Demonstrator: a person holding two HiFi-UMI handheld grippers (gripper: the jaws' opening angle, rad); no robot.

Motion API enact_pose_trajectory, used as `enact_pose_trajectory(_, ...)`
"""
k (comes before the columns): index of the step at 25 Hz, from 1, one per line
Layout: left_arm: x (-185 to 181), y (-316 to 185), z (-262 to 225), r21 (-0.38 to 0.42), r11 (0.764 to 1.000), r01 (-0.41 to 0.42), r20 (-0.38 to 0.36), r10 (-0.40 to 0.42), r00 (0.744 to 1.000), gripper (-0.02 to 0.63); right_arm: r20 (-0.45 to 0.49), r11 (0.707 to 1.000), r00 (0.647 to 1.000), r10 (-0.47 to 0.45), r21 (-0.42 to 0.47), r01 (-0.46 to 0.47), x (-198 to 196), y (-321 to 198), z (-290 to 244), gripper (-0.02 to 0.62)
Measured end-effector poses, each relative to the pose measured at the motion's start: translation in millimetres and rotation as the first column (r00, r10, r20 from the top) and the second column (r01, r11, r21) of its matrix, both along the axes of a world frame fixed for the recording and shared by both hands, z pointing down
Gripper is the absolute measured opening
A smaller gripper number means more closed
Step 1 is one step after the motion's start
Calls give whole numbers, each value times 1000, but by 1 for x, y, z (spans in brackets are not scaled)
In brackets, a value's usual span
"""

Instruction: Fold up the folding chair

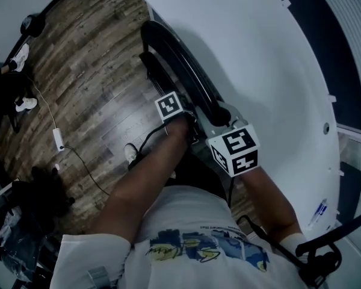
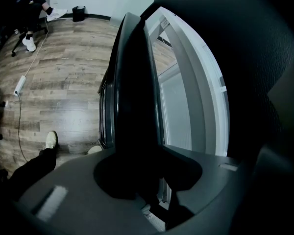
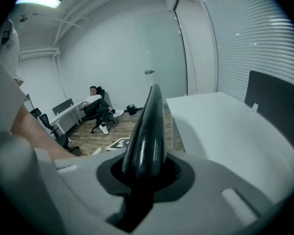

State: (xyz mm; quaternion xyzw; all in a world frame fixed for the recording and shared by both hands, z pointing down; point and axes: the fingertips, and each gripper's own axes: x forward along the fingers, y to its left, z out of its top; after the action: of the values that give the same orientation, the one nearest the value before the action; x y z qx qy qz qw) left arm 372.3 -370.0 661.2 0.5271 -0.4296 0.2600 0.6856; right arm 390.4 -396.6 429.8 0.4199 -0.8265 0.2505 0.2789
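Right jaws: your right gripper (image 3: 144, 177) is clamped on the glossy black rail of the chair (image 3: 149, 116).
Left jaws: your left gripper (image 2: 137, 177) is closed on the chair's dark edge, with that edge filling the gap.
Chair: it stands right below you, edge-on and looking flat, just beside the white counter (image 1: 259, 53).
Floor: the wood floor (image 1: 90, 71) lies left of the chair, with a cable (image 1: 51, 122) on it.
Far: a person (image 3: 95, 106) sits near the back wall.

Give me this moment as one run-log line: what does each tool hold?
left tool: shut on folding chair | right tool: shut on folding chair | place: beside white table
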Motion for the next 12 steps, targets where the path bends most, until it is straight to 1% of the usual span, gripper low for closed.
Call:
enact_pose_trajectory(4, 12, -7, 1, -4, 1000, -1, 1, 1, 1000, 129, 13, 1000, 1000, -1, -6, 1, 16, -9, 2, 61)
enact_pose_trajectory(8, 32, -15, 3, 22, 998, -67, -38, 67, 997, 155, 21, 1000, 1000, 1, -17, -1, 40, -18, 7, 61)
enact_pose_trajectory(12, 49, -21, 6, 48, 994, -100, -73, 104, 992, 173, 19, 1000, 1000, 1, -13, -1, 59, -26, 11, 60)
